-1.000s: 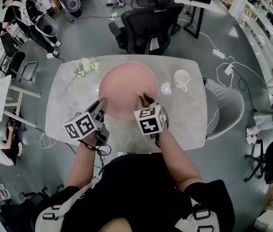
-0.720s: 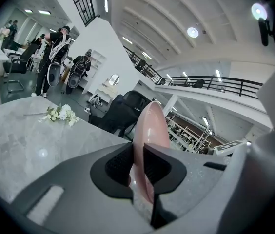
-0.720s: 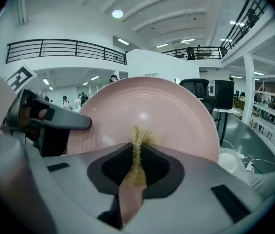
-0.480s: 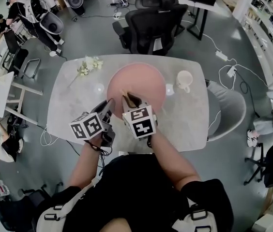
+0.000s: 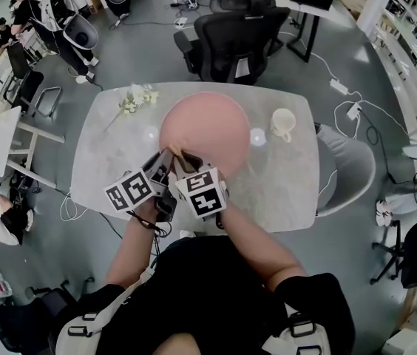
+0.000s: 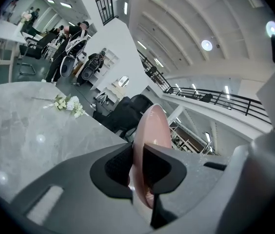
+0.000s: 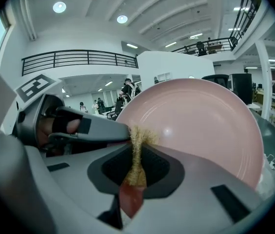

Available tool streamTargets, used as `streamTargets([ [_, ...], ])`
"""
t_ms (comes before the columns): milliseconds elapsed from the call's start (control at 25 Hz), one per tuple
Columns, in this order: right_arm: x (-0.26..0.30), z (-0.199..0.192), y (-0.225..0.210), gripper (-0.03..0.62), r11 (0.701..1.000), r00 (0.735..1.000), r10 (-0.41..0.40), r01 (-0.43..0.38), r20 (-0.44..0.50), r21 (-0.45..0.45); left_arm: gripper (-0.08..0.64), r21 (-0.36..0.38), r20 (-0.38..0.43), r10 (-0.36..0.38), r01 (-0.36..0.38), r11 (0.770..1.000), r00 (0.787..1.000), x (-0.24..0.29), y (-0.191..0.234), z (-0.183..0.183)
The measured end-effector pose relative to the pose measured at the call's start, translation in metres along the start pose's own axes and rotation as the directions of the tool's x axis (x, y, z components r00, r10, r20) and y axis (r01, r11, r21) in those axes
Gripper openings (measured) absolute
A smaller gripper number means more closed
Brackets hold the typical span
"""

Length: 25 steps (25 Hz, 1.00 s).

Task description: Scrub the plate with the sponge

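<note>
A large pink plate (image 5: 207,130) is held above the grey table (image 5: 282,187). My left gripper (image 5: 165,159) is shut on its near left rim. In the left gripper view the plate (image 6: 153,126) stands edge-on between the jaws of the left gripper (image 6: 138,167). My right gripper (image 5: 181,158) sits right beside the left one, shut on a thin yellow-brown sponge (image 7: 137,152). The sponge's frayed top touches the plate's (image 7: 201,123) lower left face in the right gripper view. The right gripper (image 7: 136,168) faces the plate, with the left gripper (image 7: 74,128) at its left.
A white mug (image 5: 281,123) stands on the table to the plate's right. A sprig of white flowers (image 5: 136,98) lies at the far left. A black office chair (image 5: 234,39) stands beyond the far edge. People stand far off at the upper left.
My right gripper has slid the sponge leftward along the plate's near part until it is next to the left gripper. The left gripper keeps its hold on the rim.
</note>
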State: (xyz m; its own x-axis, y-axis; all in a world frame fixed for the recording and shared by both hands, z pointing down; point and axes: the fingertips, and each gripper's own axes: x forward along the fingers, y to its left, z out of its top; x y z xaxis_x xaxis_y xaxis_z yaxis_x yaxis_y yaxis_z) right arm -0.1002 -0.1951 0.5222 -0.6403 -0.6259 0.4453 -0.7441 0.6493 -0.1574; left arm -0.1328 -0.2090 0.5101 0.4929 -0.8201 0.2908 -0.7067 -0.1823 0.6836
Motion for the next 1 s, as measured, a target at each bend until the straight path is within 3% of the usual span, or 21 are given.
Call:
streamTargets([
  [480, -0.004, -0.028, 0.003, 0.052, 0.997, 0.990, 0.070, -0.074, -0.124, -0.034, 0.048, -0.042, 0.021, -0.017, 0.018, 0.999, 1.000, 0.002, 0.008, 0.008],
  [800, -0.010, -0.038, -0.028, 0.052, 0.999, 0.995, -0.022, 0.017, -0.100, -0.045, 0.048, -0.050, 0.033, -0.031, 0.032, 0.998, 0.999, 0.006, 0.005, 0.012],
  [1000, -0.020, -0.038, -0.057, 0.052, 0.968, 0.977, -0.189, 0.169, -0.097, -0.185, 0.048, -0.013, 0.044, -0.037, 0.037, 0.999, 0.998, 0.006, -0.001, 0.017],
])
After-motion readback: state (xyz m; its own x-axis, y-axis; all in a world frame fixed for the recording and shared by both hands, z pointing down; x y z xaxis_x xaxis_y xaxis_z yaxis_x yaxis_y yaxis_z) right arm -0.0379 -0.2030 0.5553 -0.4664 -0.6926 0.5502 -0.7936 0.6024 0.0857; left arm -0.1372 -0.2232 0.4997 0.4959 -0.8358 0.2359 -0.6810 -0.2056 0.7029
